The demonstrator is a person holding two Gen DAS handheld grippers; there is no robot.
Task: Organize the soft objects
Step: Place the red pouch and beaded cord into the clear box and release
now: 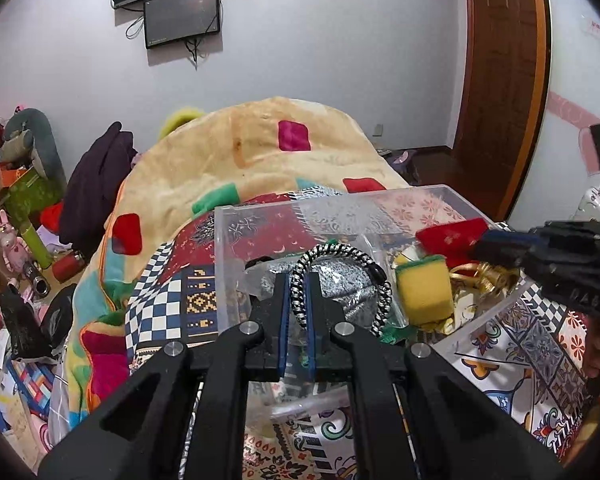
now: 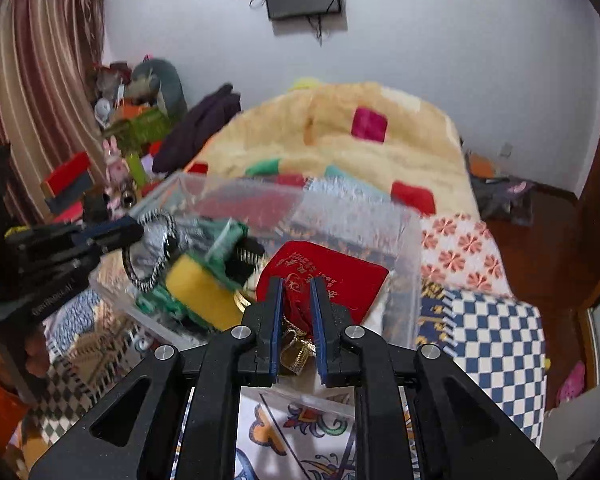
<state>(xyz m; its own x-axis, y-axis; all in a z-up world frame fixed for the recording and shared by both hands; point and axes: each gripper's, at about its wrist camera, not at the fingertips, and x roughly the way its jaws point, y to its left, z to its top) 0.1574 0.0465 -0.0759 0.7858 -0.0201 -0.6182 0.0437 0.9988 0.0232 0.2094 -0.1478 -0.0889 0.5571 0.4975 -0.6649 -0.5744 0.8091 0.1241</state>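
Note:
A clear plastic bin (image 1: 228, 248) sits on the patterned bedspread and holds soft items. My left gripper (image 1: 299, 280) is shut on a black-and-white braided cord loop (image 1: 342, 258) and holds it over the bin, above a silver pouch (image 1: 340, 284). A yellow-and-green sponge (image 1: 422, 286) lies in the bin beside it. My right gripper (image 2: 296, 286) is shut on the gathered neck of a red drawstring pouch (image 2: 328, 276) with gold tassels (image 2: 298, 350), over the bin (image 2: 404, 248). The left gripper (image 2: 136, 232), the cord loop (image 2: 156, 248) and the sponge (image 2: 200, 290) also show in the right wrist view.
A fleece blanket (image 1: 260, 152) with coloured squares is heaped behind the bin. Cluttered shelves and toys (image 1: 16, 208) stand at the left. Two screens (image 1: 180, 0) hang on the wall. A wooden door (image 1: 500, 80) is at the right.

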